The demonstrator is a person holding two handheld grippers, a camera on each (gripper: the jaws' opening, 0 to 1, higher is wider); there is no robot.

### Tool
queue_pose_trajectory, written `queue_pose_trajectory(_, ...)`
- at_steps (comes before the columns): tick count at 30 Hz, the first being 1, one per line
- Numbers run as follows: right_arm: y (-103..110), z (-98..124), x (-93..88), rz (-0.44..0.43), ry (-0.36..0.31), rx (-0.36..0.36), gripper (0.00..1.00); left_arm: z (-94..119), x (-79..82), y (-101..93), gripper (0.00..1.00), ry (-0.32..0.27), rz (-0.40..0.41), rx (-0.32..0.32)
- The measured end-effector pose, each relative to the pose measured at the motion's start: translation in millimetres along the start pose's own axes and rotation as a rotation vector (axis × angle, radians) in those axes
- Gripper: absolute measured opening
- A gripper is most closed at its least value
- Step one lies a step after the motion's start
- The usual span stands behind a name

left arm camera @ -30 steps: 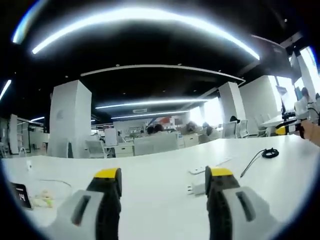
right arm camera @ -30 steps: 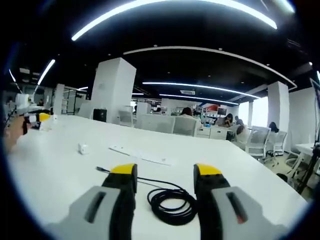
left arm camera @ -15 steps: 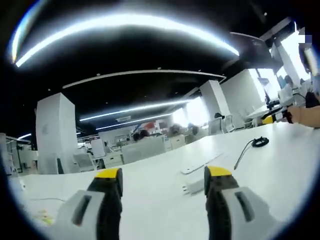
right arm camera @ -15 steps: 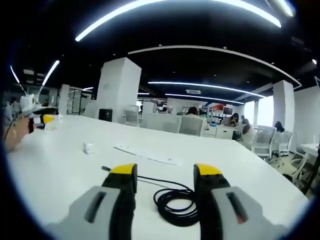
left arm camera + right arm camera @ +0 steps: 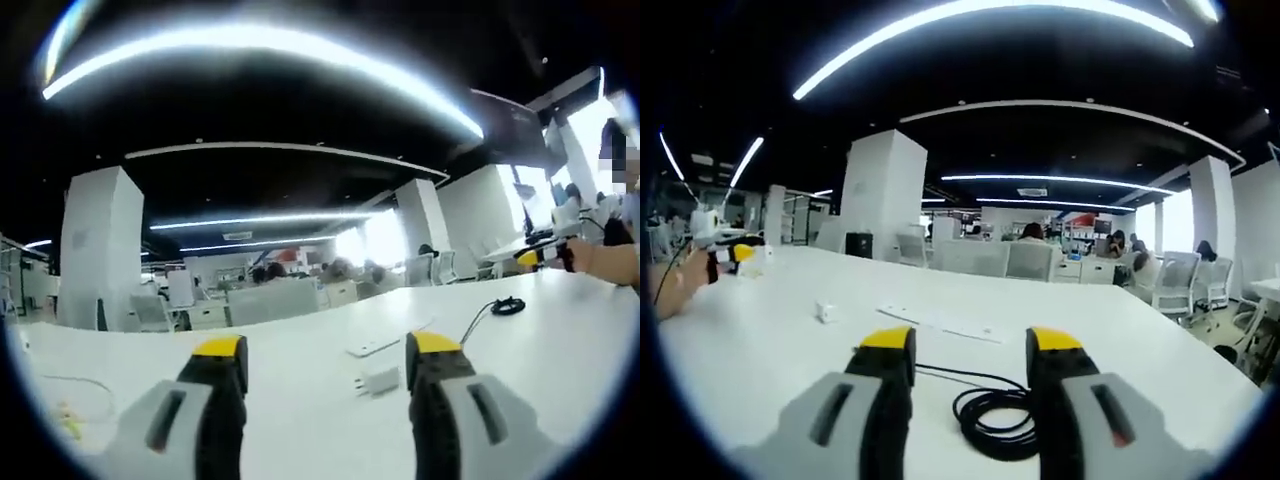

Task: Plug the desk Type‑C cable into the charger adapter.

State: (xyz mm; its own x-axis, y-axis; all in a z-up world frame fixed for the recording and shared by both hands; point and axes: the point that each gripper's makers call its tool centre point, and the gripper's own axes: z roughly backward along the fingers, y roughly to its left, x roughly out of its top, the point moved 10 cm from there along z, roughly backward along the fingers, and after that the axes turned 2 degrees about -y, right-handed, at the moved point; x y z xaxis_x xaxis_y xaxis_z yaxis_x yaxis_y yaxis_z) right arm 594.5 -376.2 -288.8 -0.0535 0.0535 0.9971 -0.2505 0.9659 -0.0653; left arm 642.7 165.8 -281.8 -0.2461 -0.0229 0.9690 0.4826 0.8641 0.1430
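Since a second ago the charger adapter point(image 5: 380, 380) has slid from against the left gripper point(image 5: 327, 350)'s right jaw into the gap between the jaws, closer to that right jaw; the whole background shifted with it, so this reads as the hand re-aiming, not the adapter moving. Judgement: the left gripper is lining up on the adapter, approach not yet finished.

Adapter: small, white, lying on the white desk point(image 5: 300, 400), just ahead of the left jaws. Left gripper is spread wide, holding nothing.

Beyond the adapter, a flat white strip point(image 5: 372, 347) lies on the desk. Farther still, the black Type-C cable point(image 5: 505, 306), coiled, with a straight tail running back toward the adapter. Past the coil, the right gripper point(image 5: 535, 258) comes in at the edge, small.

Right gripper view gives what the left gripper view lacks: the cable coil point(image 5: 995, 425) close up, between the right gripper point(image 5: 967, 345)'s jaws, plug end point(image 5: 862, 351) just by the left jaw. Coil now sits slightly lower between the jaws than before. Right jaws also parted, nothing gripped. Adapter point(image 5: 824, 311) here is well beyond the coil; left gripper point(image 5: 740, 254) beyond that.

Nothing grasped yet; plugging not begun.
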Motion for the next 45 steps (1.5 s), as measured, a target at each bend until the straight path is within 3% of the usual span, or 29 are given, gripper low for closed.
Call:
queue_pose_trajectory(4,2,1,1.2,0.001,-0.005,0.003,0.46,-2,-1.2,-1.4,0.64,-0.004,0.018,-0.056)
queue_pose_trajectory(8,4,1,2.1,-0.001,-0.010,0.011,0.46,-3,-0.8,-0.2,0.64,-0.008,0.019,-0.073)
queue_pose_trajectory(12,4,1,2.2,-0.006,-0.012,0.014,0.46,-8,0.0,1.6,0.62,0.013,0.024,-0.139)
queue_pose_trajectory(17,4,1,1.9,-0.010,-0.012,0.019,0.45,-27,1.9,3.1,0.60,0.116,-0.085,-0.267)
queue_pose_trajectory(21,4,0,2.6,0.008,-0.012,0.022,0.45,-43,3.7,-1.6,0.61,0.144,-0.108,-0.337)
queue_pose_trajectory(26,4,1,4.7,0.018,-0.017,0.030,0.45,-66,3.0,-13.6,0.60,0.223,-0.200,-0.463)
queue_pose_trajectory(30,4,1,3.9,0.010,-0.015,0.033,0.45,-85,2.5,-18.4,0.55,0.323,-0.270,-0.552)
queue_pose_trajectory(45,4,0,2.6,0.012,-0.008,0.044,0.45,-146,-10.1,-33.5,0.56,0.620,-0.439,-0.737)
